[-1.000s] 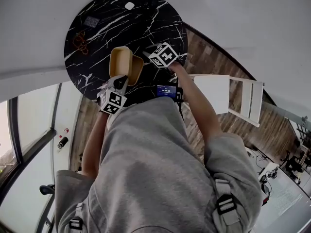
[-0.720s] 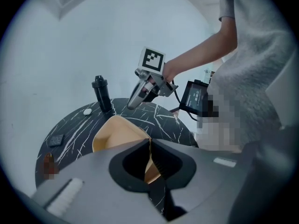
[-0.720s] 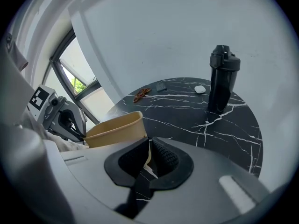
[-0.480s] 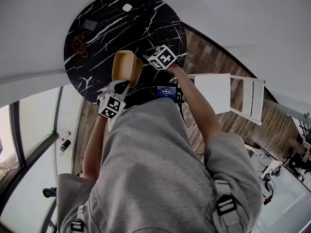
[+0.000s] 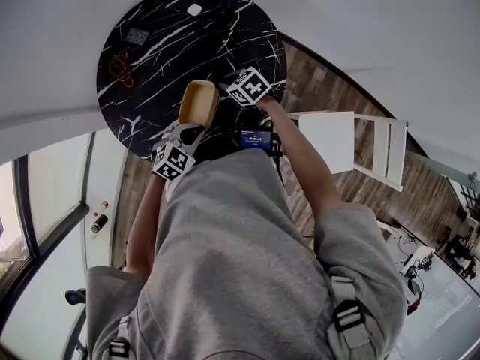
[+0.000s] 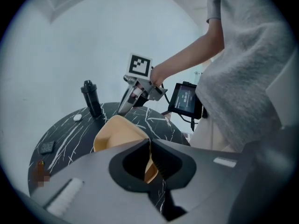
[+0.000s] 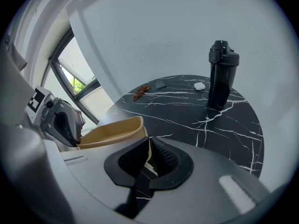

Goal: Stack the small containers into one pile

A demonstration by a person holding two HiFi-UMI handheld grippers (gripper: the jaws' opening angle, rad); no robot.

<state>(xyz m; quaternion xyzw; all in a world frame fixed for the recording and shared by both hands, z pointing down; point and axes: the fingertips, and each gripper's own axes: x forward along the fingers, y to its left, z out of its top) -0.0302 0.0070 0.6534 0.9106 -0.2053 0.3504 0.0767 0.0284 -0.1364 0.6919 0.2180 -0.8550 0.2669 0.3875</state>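
Note:
A tan container [image 5: 198, 103] is held tilted just above the black marble table [image 5: 165, 43]. In the left gripper view it [image 6: 119, 134] shows its hollow inside, and my left gripper [image 6: 149, 158] is shut on its near rim. My right gripper [image 7: 149, 155] is shut on a thin cream wall at the corner of the same tan container [image 7: 112, 129]. From the head view, the left gripper [image 5: 187, 131] grips the near end and the right gripper [image 5: 226, 90] the right side. I cannot tell whether one container or a nested pair is held.
A tall black bottle [image 7: 221, 76] stands on the table's far side, with a small white object [image 7: 199, 86], a dark flat item [image 7: 160, 84] and a red-brown tangle [image 7: 140, 92] beyond. A small screen [image 5: 256, 139] sits at the table's near edge. A white chair [image 5: 352, 145] stands to the right.
Two tan shapes lay side by side a second ago; now they read as one narrower, tilted shape. The right gripper has shifted slightly; the left has hardly moved.

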